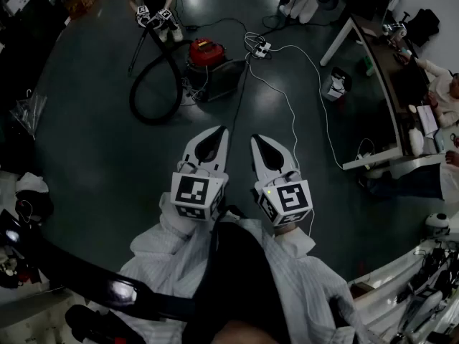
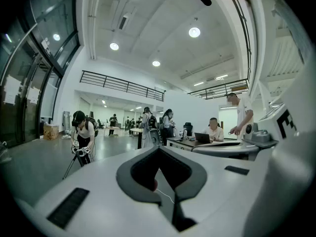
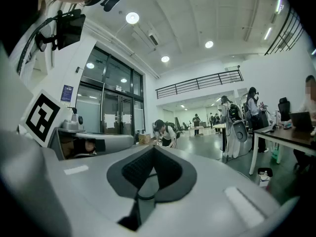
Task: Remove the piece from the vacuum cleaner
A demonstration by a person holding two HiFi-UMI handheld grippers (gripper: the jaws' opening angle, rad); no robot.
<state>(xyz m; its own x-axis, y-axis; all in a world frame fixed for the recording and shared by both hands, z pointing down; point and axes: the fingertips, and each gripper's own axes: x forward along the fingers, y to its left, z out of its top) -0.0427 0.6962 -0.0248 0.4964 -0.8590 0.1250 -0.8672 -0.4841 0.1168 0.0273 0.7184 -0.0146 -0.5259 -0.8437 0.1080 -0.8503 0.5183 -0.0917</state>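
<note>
The vacuum cleaner (image 1: 206, 54), with a red top and a grey body, stands on the dark floor well ahead of me. Its black hose (image 1: 145, 92) loops to the left. Another person at the far end of the hose bends over it with two marker-cube grippers (image 1: 155, 16). My left gripper (image 1: 221, 131) and right gripper (image 1: 255, 140) hang side by side in front of my body, both shut and empty, far short of the vacuum. In the left gripper view my left gripper (image 2: 159, 149) points into the hall; the right gripper (image 3: 153, 148) does the same in its own view.
A white power strip (image 1: 261, 47) with a long white cable (image 1: 297, 113) lies right of the vacuum. A white bin (image 1: 335, 84) and a desk (image 1: 379, 56) with a seated person stand at the right. Clutter and a dark bar (image 1: 79, 271) sit at my left.
</note>
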